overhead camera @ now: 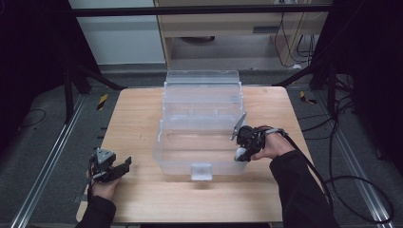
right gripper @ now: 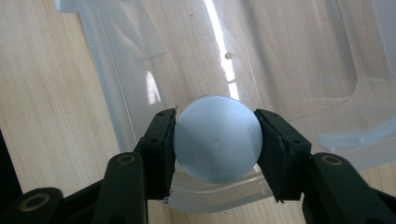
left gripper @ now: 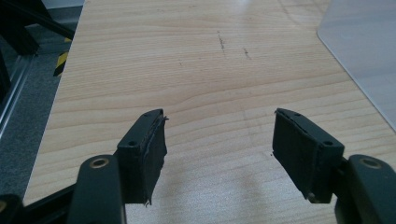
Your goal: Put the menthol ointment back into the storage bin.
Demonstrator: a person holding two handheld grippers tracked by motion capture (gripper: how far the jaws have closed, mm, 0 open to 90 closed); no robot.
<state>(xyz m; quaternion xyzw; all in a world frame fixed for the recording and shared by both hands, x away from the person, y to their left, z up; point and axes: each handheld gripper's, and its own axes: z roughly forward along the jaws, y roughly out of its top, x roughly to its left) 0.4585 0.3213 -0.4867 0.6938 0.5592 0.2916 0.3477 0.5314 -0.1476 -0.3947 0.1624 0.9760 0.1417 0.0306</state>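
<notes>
On the light wooden table (overhead camera: 142, 118), the right gripper (right gripper: 217, 140) squeezes a small white ball (right gripper: 217, 139) over the clear plastic box (overhead camera: 202, 118), probably ready to drop it in, while the left gripper (left gripper: 219, 140) rests wide apart, holding nothing.

No text, label, brand or number can be read in any of the pictures (the yellow-and-black striped tape (overhead camera: 102, 101) on the floor is a marking, not lettering).
</notes>
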